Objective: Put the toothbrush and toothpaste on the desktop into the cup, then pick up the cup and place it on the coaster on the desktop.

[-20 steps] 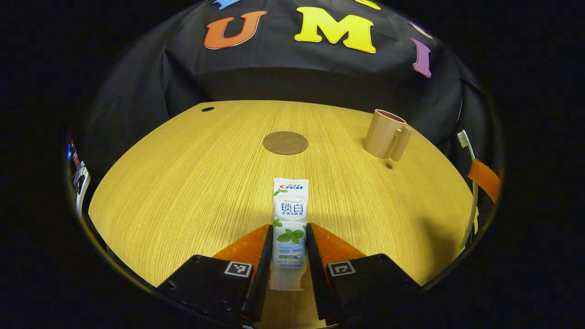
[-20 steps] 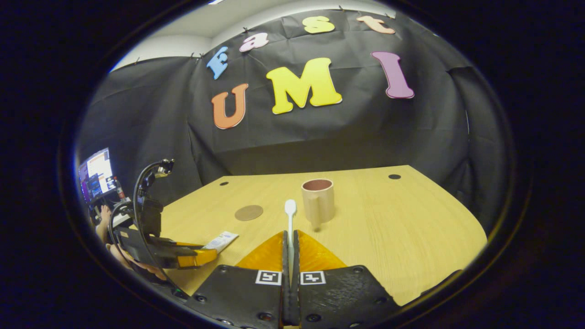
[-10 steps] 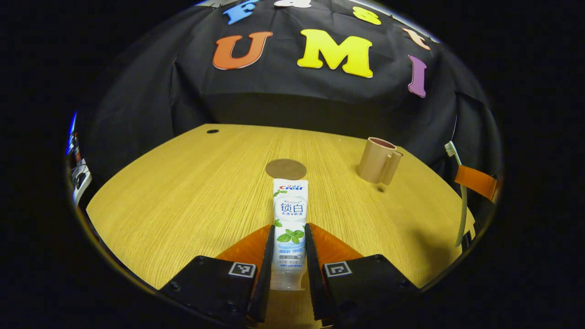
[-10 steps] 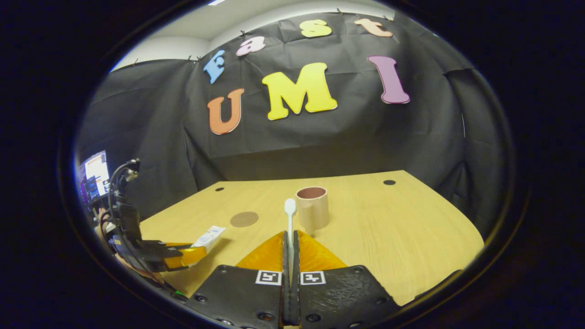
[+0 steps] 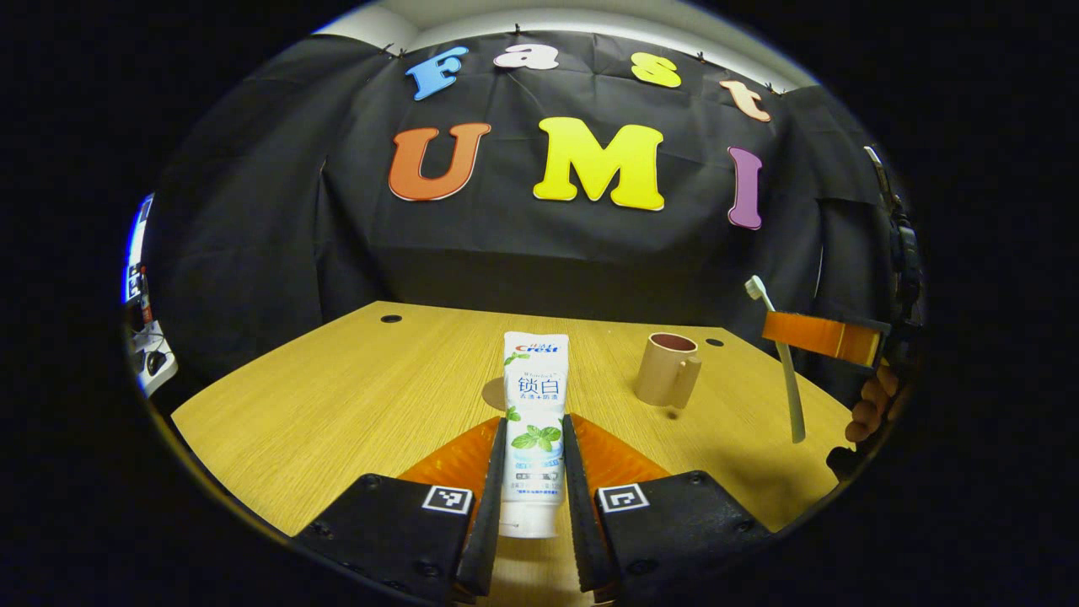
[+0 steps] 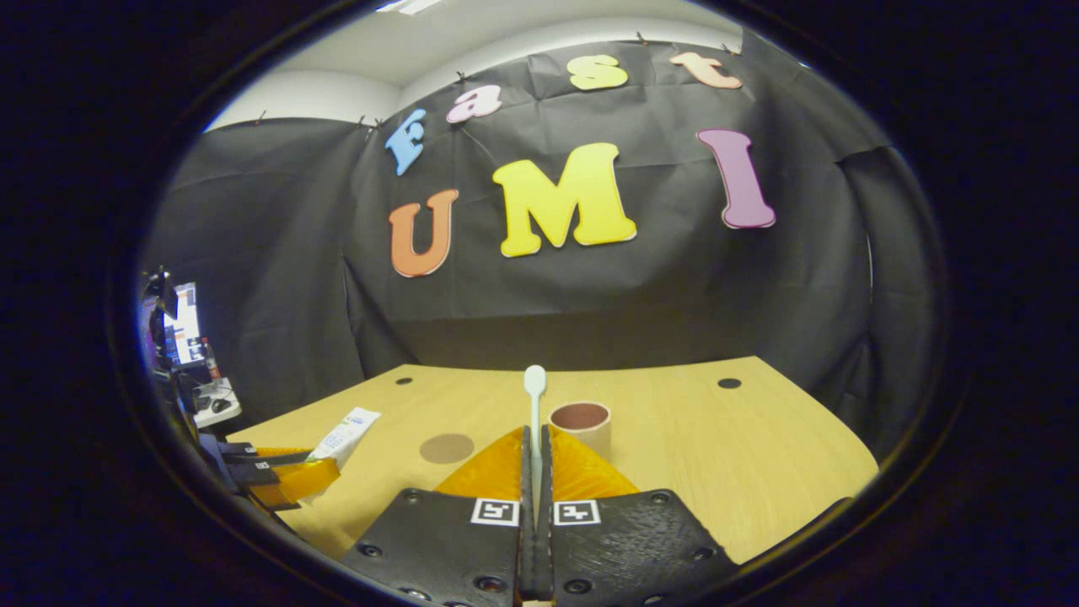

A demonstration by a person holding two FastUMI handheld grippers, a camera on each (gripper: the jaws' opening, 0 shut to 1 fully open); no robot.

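- Your left tool is clamped on the toothpaste, both fingers pressing the lower part of the tube, cap end toward the camera.
- Versus 1.0 s ago: the tube lay on the desk then; now it is lifted clear and points forward over the desk. In the right gripper view you see it raised at far left, tilted, in the left tool.
- The coaster was fully visible beyond the tube before; in the left gripper view the tube now covers most of it. In the right gripper view it lies flat, left of the cup.
- Your right tool is closed tight on the toothbrush, head up and forward. It has risen too: the brush head now sits above the cup rim against the wall.
- In the left gripper view the right tool holds the brush off the desk, right of the cup, handle hanging down; fingers of a hand show behind it.
- Cup stands upright on the desk, handle toward your left tool, unmoved, nothing inside as far as I can see. In the right gripper view it sits just beyond the right tool.
- Writing: tube reads "Crest", with large Chinese characters and a mint-leaf graphic; smaller print too fine to read.
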